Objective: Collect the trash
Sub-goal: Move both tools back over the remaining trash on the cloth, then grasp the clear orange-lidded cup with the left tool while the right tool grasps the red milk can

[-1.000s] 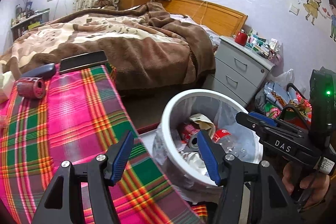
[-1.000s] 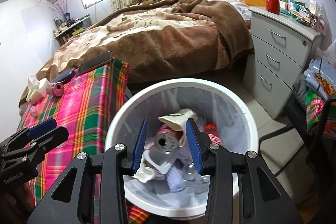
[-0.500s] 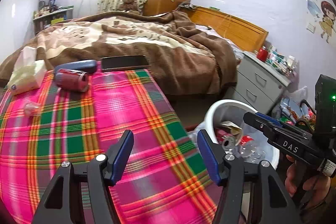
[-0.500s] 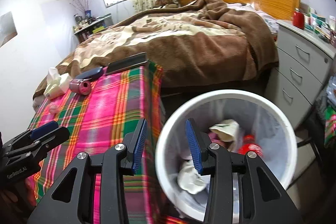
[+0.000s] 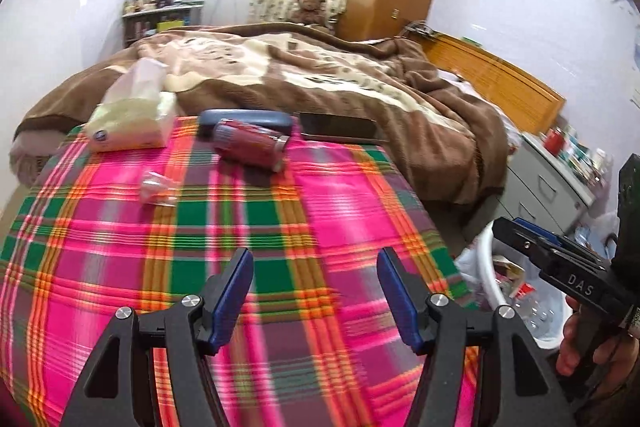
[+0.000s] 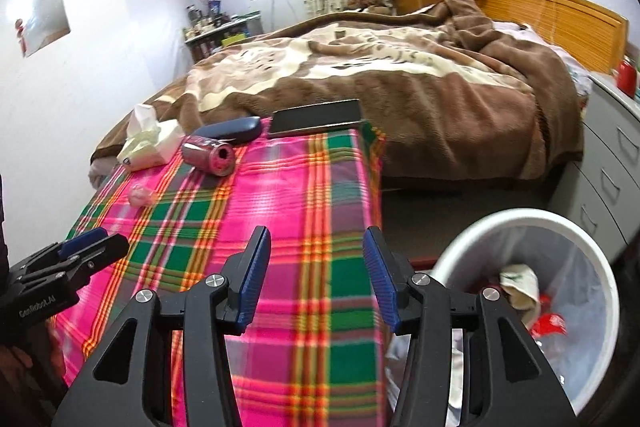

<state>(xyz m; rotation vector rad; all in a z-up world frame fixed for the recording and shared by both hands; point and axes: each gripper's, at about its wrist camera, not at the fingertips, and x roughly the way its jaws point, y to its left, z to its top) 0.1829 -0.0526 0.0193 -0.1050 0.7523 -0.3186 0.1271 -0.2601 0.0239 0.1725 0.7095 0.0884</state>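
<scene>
— Two pieces of trash lay on the worktop (image 5: 304, 227): a red can (image 5: 250, 146) on its side near the far edge, and a crumpled clear wrapper (image 5: 157, 187) nearer the far left corner.

— Which way from the tongs?

— Ahead of both and well apart from them. From the left tongs (image 5: 314, 297) the can lay ahead and a little left; from the right tongs (image 6: 316, 277) it sat ahead and further left. Its long axis ran roughly along the far edge, open end toward the right. I judged the left hand nearer to both pieces.

— And the jaws?

— Both pairs stood released with nothing between them, and both had just been opening, over bare plaid cloth.

— What crowded the can?

— A dark blue case (image 5: 244, 118) just behind it, seemingly touching, a tissue pack (image 5: 132, 125) at the far left corner, and a black phone (image 5: 340, 127) on the far edge to the right.

— The bin?

— A white lined bin (image 6: 580, 227) stood on the floor off the worktop's right edge, already holding cans and paper. A bed (image 6: 400, 83) with a brown blanket lay beyond the far edge, grey drawers (image 6: 612, 155) to its right.
</scene>
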